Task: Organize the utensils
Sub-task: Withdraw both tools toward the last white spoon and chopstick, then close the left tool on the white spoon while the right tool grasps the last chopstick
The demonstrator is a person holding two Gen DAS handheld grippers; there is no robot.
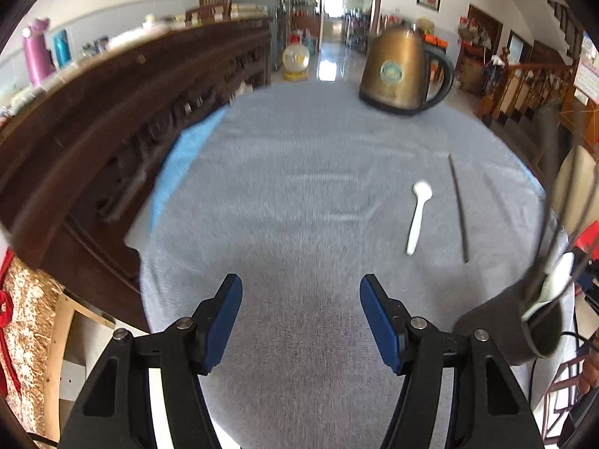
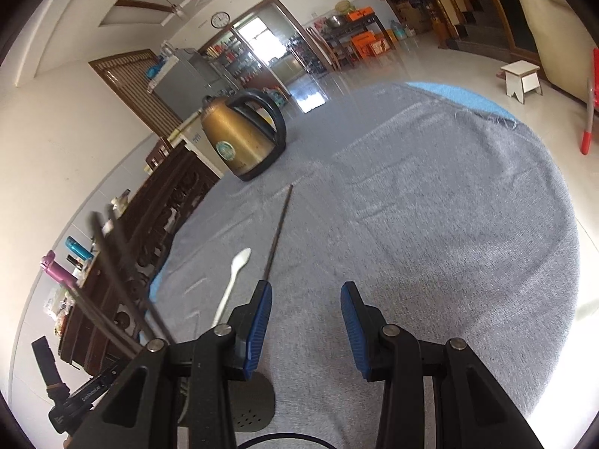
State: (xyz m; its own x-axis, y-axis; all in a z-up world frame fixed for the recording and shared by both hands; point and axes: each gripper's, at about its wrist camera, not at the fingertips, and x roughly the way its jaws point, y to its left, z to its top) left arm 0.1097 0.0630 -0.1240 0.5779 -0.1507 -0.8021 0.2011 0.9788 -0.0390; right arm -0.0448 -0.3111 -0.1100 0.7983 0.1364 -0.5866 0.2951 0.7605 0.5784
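Note:
A white spoon (image 1: 419, 217) and one dark chopstick (image 1: 458, 209) lie side by side on the grey cloth of the table (image 1: 299, 172), ahead and to the right of my left gripper (image 1: 301, 284). That gripper is open with nothing between its blue pads. At the right edge a dark utensil holder (image 1: 539, 329) holds another white spoon and several chopsticks. My right gripper (image 2: 305, 292) is open and holds nothing. Its left fingertip is just short of the near end of the chopstick (image 2: 279, 232), and the spoon (image 2: 234, 280) lies to its left. The holder (image 2: 251, 408) sits below the left finger.
A brass-coloured kettle (image 1: 404, 71) with a black handle stands at the far side of the table, also seen as the kettle (image 2: 239, 138). A dark carved wooden cabinet (image 1: 112, 112) runs along the left. The table edge curves close on the right (image 2: 561, 224).

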